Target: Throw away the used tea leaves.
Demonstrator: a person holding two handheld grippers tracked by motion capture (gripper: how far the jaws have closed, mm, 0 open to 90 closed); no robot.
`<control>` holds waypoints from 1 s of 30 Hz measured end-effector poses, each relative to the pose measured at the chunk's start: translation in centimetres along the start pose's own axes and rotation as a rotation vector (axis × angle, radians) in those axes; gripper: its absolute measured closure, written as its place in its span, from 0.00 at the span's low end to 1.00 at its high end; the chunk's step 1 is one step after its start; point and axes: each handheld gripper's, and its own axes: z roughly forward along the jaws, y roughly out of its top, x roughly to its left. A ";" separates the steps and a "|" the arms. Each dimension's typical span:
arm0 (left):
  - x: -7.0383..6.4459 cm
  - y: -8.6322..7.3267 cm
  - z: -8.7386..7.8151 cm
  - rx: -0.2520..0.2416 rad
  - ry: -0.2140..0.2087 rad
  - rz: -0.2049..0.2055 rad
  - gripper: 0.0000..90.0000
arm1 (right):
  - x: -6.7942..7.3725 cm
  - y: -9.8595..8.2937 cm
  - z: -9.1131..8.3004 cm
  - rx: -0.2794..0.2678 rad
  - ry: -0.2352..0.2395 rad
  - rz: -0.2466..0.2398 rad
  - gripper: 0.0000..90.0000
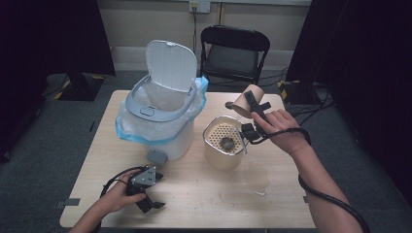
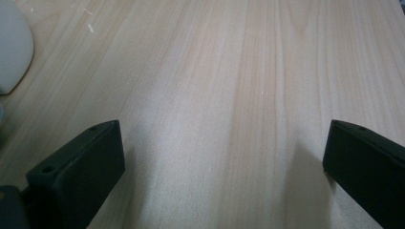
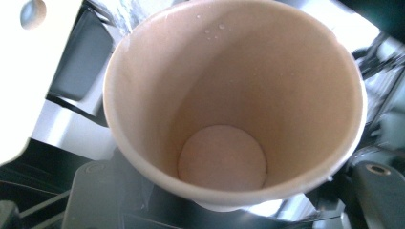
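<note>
1. High view: wooden counter, pale top, a wet patch toward its right edge, just right of the strainer pot.
2. White pedal bin stands on the counter's far-left part. Lid is up, the blue-edged plastic liner is folded over its rim, and the grey pedal faces the near edge.
3. Black folding chair stands beyond the counter's far edge, well apart from the work.
4. Cream pot with a perforated strainer insert sits at mid-counter, just right of the bin. A dark clump of residue lies on the insert.
5. Paper cup: off the counter, tipped on its side in the air above the far rim of the pot, mouth toward the bin. Right gripper view looks straight into it; the inside is empty, with a few droplets near the rim.
6. Right claw is clamped on the cup's wall and held up by the person's right hand.
7. Left claw rests low near the counter's near-left corner, held in the left hand. Left gripper view shows its jaws spread wide apart over bare wood, holding nothing.
</note>
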 end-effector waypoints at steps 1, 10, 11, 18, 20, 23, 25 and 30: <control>0.0 0.0 0.0 0.000 0.000 0.001 0.00 | -0.3 -0.4 0.1 0.004 0.018 0.053 0.37; 0.0 0.0 0.0 0.000 0.000 0.001 0.00 | -1.3 -2.0 1.2 -0.103 0.401 0.632 0.35; 0.0 0.0 0.0 0.000 0.000 0.001 0.00 | -1.3 -2.1 1.3 -0.112 0.418 0.691 0.35; 0.0 0.0 0.0 0.000 0.000 0.000 0.00 | -1.4 -3.5 2.2 -0.127 0.521 1.022 0.35; 0.0 0.0 0.0 0.000 0.000 0.000 0.00 | -1.5 -4.4 2.3 -0.134 0.553 1.192 0.35; 0.0 0.0 0.0 0.000 0.000 0.001 0.00 | -1.5 -5.0 2.6 -0.140 0.590 1.303 0.35; 0.0 0.0 0.0 0.000 0.000 0.000 0.00 | -1.5 -5.3 2.7 -0.138 0.616 1.347 0.35; 0.0 0.0 0.0 -0.002 0.002 0.000 0.00 | -1.5 -5.4 2.8 -0.138 0.637 1.384 0.35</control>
